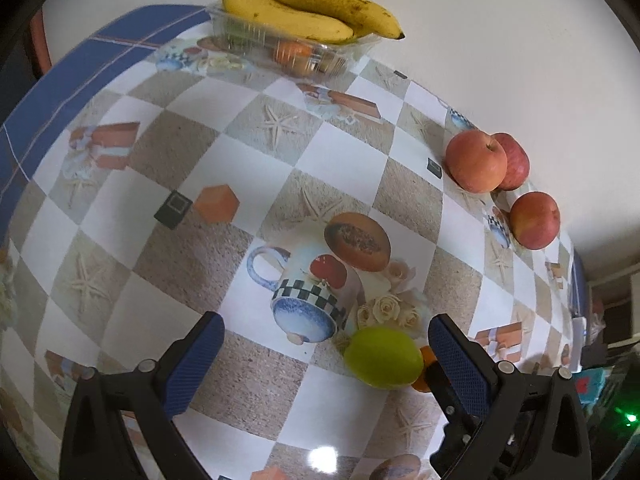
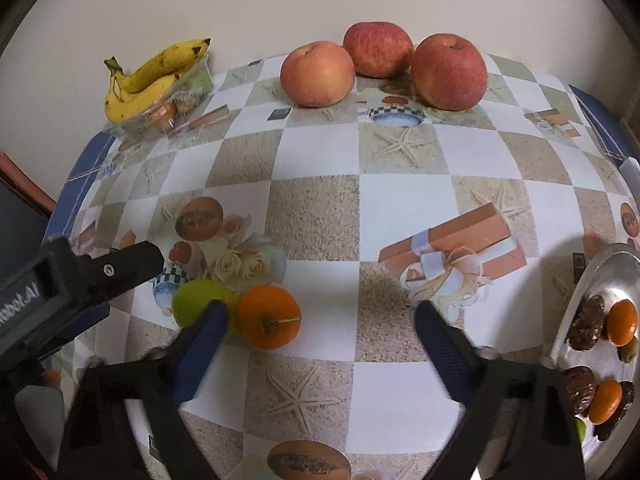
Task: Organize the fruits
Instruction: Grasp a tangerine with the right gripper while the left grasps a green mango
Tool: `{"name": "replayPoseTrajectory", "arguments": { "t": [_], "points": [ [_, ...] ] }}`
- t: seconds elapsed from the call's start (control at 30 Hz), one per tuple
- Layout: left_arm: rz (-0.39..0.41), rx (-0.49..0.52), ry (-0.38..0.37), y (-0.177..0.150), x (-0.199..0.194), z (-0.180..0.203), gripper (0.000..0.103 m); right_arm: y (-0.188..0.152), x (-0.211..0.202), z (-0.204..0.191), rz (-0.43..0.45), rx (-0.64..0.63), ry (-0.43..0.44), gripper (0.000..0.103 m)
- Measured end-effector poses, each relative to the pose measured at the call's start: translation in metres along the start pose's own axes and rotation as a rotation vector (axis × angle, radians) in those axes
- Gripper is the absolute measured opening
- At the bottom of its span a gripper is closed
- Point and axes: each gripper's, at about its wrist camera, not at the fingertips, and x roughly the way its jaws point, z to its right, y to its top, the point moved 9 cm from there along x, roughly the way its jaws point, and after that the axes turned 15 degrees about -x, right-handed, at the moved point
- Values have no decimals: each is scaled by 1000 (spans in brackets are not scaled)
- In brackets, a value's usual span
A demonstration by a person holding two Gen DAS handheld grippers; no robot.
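A green round fruit (image 1: 384,358) lies on the checked tablecloth (image 1: 340,152), between the fingers of my left gripper (image 1: 325,322) and close to its right finger. That gripper is open. Just behind the finger a sliver of an orange (image 1: 426,354) shows. In the right wrist view the orange (image 2: 269,317) lies beside the green fruit (image 2: 196,300). It sits inside my open right gripper (image 2: 320,308), near the left finger, which covers part of the green fruit. A black finger of the left gripper (image 2: 132,260) reaches in from the left.
Three apples (image 2: 317,74) (image 2: 378,49) (image 2: 448,72) stand by the back wall. Bananas (image 2: 152,76) lie on a clear plastic tray (image 2: 200,80) of small fruit at the back left. A metal plate (image 2: 612,264) with mandarins and dark dates sits at the right edge.
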Motion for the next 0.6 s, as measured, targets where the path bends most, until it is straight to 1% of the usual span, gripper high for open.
{"name": "replayPoseTrajectory", "arguments": {
  "t": [0.07, 0.17, 0.23, 0.3, 0.33, 0.4, 0.47, 0.5, 0.6],
  "points": [
    [5, -6, 9, 0, 0, -2, 103, 0, 3, -4, 1, 7, 26, 80],
    [12, -15, 10, 3, 1, -4, 103, -1, 6, -8, 0, 0, 37, 74],
    [3, -32, -4, 2, 1, -5, 103, -1, 6, -9, 5, 11, 61, 68],
    [-4, -39, -9, 1, 2, -5, 103, 1, 5, -12, 14, 17, 89, 56],
    [-6, -37, -7, 1, 3, -5, 103, 1, 4, -14, 17, 16, 101, 53],
    [-6, -30, -7, 0, 3, -5, 103, 2, 3, -18, 23, 10, 115, 43],
    [-7, -25, -13, 0, 2, -3, 103, 4, 2, -22, 26, 0, 121, 38],
    [-7, -24, -15, -1, 2, -2, 103, 4, 2, -24, 27, -2, 124, 36],
    [-8, -12, -17, -2, 2, 1, 103, 4, 1, -25, 27, -4, 121, 36]
  ]
}}
